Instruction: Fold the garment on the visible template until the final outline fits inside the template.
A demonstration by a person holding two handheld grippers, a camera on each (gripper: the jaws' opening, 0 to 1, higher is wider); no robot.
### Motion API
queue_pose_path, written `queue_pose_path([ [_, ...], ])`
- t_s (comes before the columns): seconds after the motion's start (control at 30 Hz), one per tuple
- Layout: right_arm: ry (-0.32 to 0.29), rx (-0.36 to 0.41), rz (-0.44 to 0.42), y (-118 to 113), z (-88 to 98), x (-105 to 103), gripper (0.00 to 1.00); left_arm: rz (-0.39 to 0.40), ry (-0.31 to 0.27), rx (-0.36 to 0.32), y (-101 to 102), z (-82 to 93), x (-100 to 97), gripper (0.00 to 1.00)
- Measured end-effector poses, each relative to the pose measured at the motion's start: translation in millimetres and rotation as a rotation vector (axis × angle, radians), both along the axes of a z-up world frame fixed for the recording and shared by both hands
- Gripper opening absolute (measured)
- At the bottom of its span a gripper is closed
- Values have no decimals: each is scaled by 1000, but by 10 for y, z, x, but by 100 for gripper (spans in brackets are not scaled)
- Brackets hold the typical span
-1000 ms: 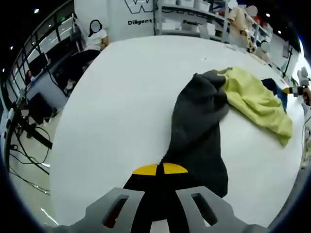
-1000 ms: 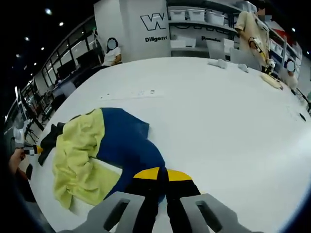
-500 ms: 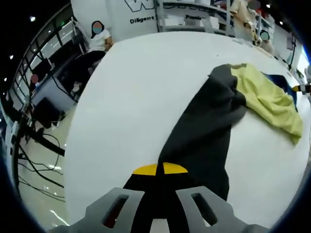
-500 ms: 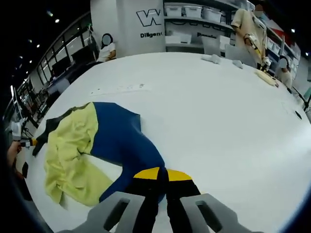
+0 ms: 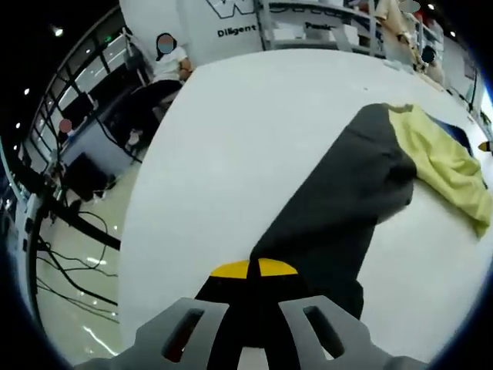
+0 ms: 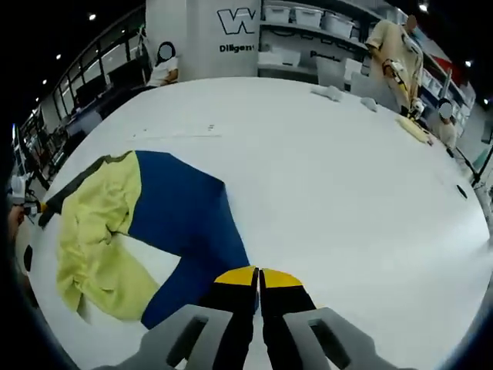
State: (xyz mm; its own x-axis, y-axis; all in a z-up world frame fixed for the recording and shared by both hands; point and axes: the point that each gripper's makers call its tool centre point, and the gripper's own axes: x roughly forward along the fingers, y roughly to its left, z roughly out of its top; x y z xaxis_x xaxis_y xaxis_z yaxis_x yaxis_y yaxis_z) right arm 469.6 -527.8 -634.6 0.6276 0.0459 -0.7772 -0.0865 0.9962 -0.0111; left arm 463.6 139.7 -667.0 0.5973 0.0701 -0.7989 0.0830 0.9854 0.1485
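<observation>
Lying stretched across the white table [image 5: 231, 154], the garment [image 6: 166, 223] is being held at two opposite ends, one end by each gripper. In the left gripper view, the left gripper [image 5: 254, 271] is being kept closed, its yellow-tipped jaws brought together on the dark grey section [image 5: 347, 208], which is running away from the jaws toward the upper right and is joining the yellow-green panel [image 5: 447, 166] at its far end. In the right gripper view, the right gripper [image 6: 258, 279] is likewise being kept closed, its jaws pressed together on the blue section [image 6: 181, 220], which is running away toward the upper left and is meeting the same yellow-green panel there. The long axis of the garment is therefore being laid along the line between the two grippers, with the bunched yellow-green panel sitting midway and neither gripper judged nearer to it. No template outline is being made out on the table surface in either view. Judged from this layout, the coming move is being governed by that axis: either held end is being positioned to be carried inward along it, over the middle panel.
</observation>
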Motion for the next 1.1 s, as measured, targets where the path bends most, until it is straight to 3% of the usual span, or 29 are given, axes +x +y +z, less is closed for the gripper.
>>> queue_pose_path([
  [0.3, -10, 26, 3, 20, 7, -51, 0, 15, -20, 6, -13, 2, 21, 2],
  [0.47, -29, 61, 31, 142, 34, -73, 0, 13, -36, -32, -75, 24, -4, 15],
  [0.6, -42, 98, 51, 272, 55, -74, 21, -10, -53, -63, -178, 59, -23, 27],
  [0.7, -56, 120, 83, 386, 83, -79, 28, -58, -66, -90, -318, 83, -24, 40],
  [0.87, -67, 132, 143, 593, 119, -119, 52, -107, -64, -82, -454, 117, -64, 52],
  [1.1, -65, 142, 223, 852, 157, -182, 64, -172, -94, -106, -743, 227, -118, 69],
])
